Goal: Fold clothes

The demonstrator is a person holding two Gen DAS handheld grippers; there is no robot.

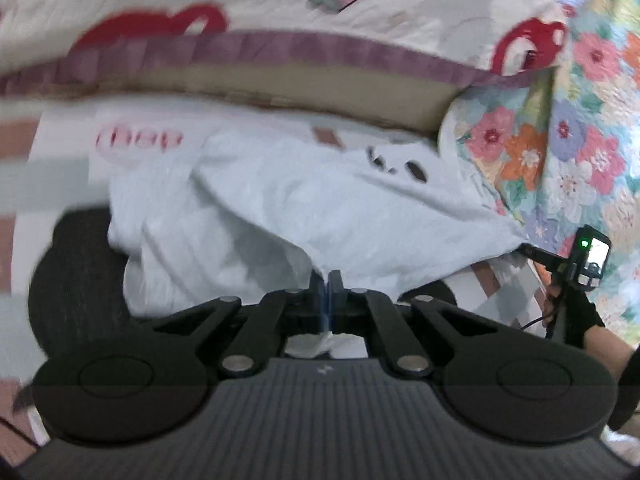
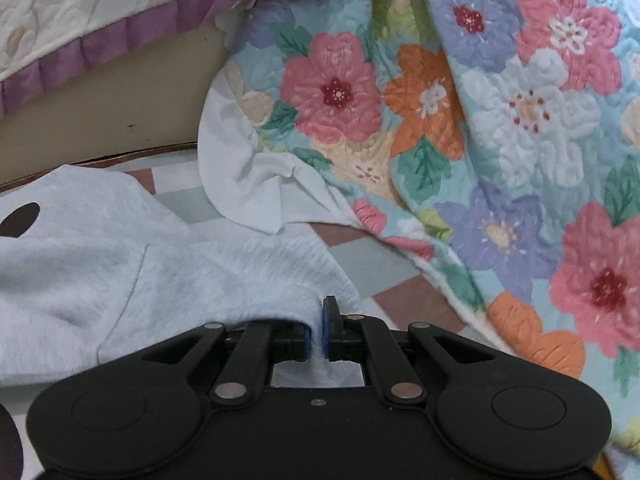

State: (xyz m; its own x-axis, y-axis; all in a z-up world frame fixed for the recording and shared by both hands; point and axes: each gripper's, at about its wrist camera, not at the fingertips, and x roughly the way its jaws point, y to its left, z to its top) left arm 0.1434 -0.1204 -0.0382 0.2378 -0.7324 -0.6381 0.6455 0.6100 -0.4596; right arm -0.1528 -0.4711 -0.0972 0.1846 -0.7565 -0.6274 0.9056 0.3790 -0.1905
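Note:
A pale grey sweatshirt (image 1: pixel 280 208) with black marks on its front lies crumpled on a checked floor mat. My left gripper (image 1: pixel 326 280) is shut on one edge of it, and the cloth passes between the fingers. The sweatshirt also shows in the right wrist view (image 2: pixel 100 264), with its ribbed hem in front. My right gripper (image 2: pixel 318 330) is shut on that hem. The right gripper also shows in the left wrist view (image 1: pixel 532 251) at the garment's right corner, held by a gloved hand.
A floral quilt (image 2: pixel 500 140) hangs down on the right, with its white lining (image 2: pixel 240 176) turned out. A cream bedspread with a purple frill (image 1: pixel 320 46) runs along the back above a tan bed base (image 2: pixel 112 116). A dark round object (image 1: pixel 76 264) lies under the sweatshirt at left.

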